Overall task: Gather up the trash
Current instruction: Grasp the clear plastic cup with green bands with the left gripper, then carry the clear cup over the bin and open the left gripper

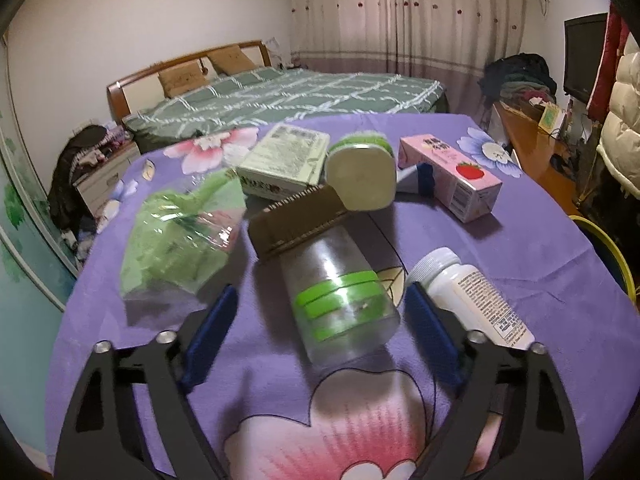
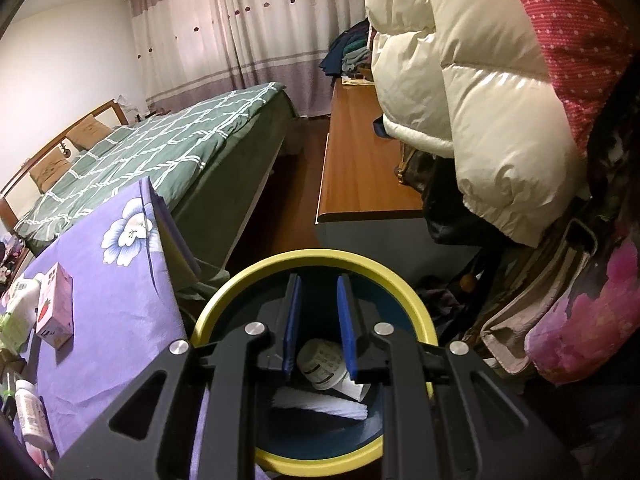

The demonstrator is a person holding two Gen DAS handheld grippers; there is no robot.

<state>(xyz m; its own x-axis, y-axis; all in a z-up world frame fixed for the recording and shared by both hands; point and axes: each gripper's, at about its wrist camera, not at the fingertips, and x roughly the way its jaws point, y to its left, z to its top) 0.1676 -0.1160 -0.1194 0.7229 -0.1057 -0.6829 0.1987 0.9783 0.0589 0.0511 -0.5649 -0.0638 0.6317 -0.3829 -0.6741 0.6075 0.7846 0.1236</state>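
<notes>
Left gripper [image 1: 320,312] spread wide, low over purple floral tablecloth [image 1: 520,248]; clear bottle with green bands [image 1: 340,300] lying between the blue pads [image 1: 216,328], touching neither, brown ribbed cap pointing away; crumpled green plastic wrapper [image 1: 180,240] just beside left pad; white pill bottle [image 1: 468,292] just beside right pad, near table's right edge; farther back, green-print box [image 1: 284,156], pale tub with green lid [image 1: 360,176] on its side, pink strawberry carton [image 1: 452,176], all crowded together mid-table; bare cloth along near edge and far right corner.

Right gripper [image 2: 318,324] off the table's right edge, over yellow-rimmed bin [image 2: 224,300]; pads narrowly parted, gripping nothing; small white jar [image 2: 322,364] and white crumpled paper [image 2: 320,402] lying inside bin below the pads; table edge close on the left, pile of bags [image 2: 540,312] close on the right; dark floor strip between bed [image 2: 160,148] and wooden bench [image 2: 360,160].
</notes>
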